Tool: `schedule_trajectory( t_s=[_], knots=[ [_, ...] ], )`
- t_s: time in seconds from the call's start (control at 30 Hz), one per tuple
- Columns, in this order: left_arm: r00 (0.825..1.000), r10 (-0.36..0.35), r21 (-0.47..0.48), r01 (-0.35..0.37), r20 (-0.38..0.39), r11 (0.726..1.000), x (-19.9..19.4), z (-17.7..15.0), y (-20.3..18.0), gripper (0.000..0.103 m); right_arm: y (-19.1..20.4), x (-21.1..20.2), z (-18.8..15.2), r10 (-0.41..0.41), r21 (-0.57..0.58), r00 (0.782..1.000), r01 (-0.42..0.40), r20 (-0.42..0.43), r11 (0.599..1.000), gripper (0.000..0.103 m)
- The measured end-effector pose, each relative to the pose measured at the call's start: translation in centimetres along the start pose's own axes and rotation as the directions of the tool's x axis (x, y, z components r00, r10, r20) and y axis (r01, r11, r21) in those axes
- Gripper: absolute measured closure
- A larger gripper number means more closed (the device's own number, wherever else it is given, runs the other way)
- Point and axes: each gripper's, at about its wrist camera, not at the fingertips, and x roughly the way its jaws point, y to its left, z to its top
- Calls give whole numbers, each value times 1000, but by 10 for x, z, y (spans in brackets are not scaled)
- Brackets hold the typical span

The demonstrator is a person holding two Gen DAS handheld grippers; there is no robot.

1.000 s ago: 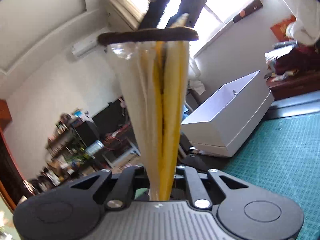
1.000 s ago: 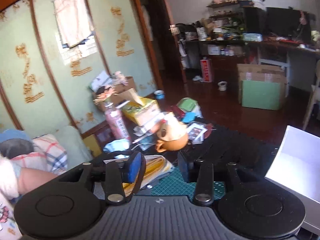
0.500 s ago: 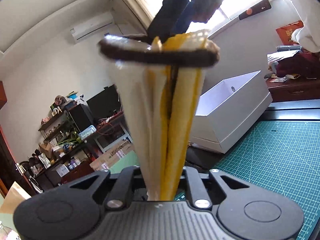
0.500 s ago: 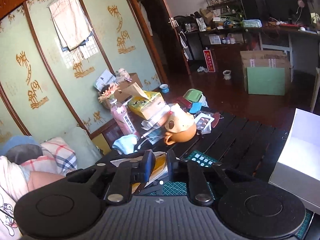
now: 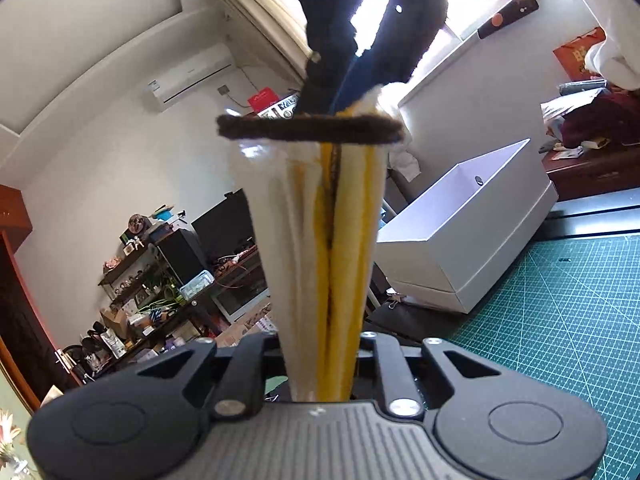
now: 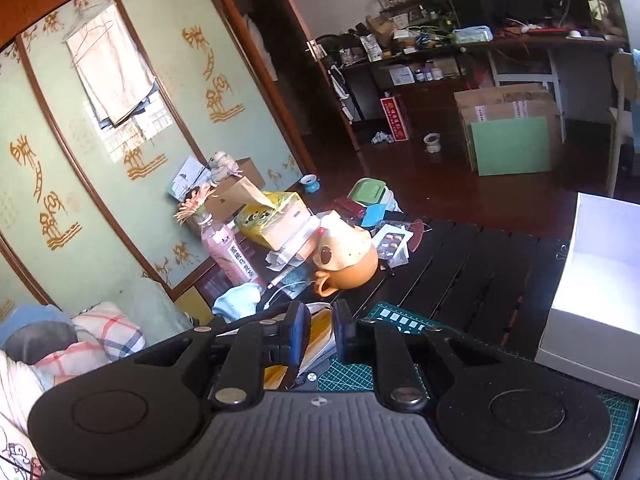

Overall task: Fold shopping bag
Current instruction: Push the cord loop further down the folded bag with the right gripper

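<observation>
The shopping bag [image 5: 320, 248] is a cream and yellow pleated bundle with a dark brown strip [image 5: 310, 130] across its top. My left gripper [image 5: 320, 344] is shut on its lower end and holds it upright in the air. My right gripper shows in the left wrist view [image 5: 336, 96] above the bag, its dark fingers closed on the top edge. In the right wrist view my right gripper [image 6: 320, 334] has its blue pads nearly together around a yellow and cream fold of the bag [image 6: 318, 332].
A green cutting mat [image 5: 560, 320] covers the table at the right. A white open box [image 5: 460, 248] stands at its far edge, also in the right wrist view [image 6: 596, 280]. An orange teapot [image 6: 348, 256], a pink bottle [image 6: 228, 252] and clutter sit beyond the black slatted table [image 6: 460, 272].
My right gripper has closed from wide open onto the bag's top edge. The left gripper has kept its hold, and the bag has shifted slightly in view.
</observation>
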Motion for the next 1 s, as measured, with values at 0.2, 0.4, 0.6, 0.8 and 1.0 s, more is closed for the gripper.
schedule_trajectory(
  t_s=[0.2,0.4,0.6,0.8,1.0],
  knots=[
    [1000,-17,2,17,5,1000,-2,2,-3,86,-2,10,-4,-11,19,1000,11,1,1000,87],
    [1000,-16,-26,16,0,1000,-1,5,1,84,4,24,-9,-19,-2,999,19,-27,1000,87],
    [1000,-23,-60,22,-17,998,0,4,8,90,9,29,-10,-16,-25,1000,16,-26,1000,88],
    [1000,-13,-42,13,1,999,-1,3,8,92,17,24,-9,-28,-101,999,24,-43,995,87],
    [1000,-7,2,7,26,1000,-4,2,2,92,25,19,-7,-41,-177,997,30,-59,984,83]
  ],
)
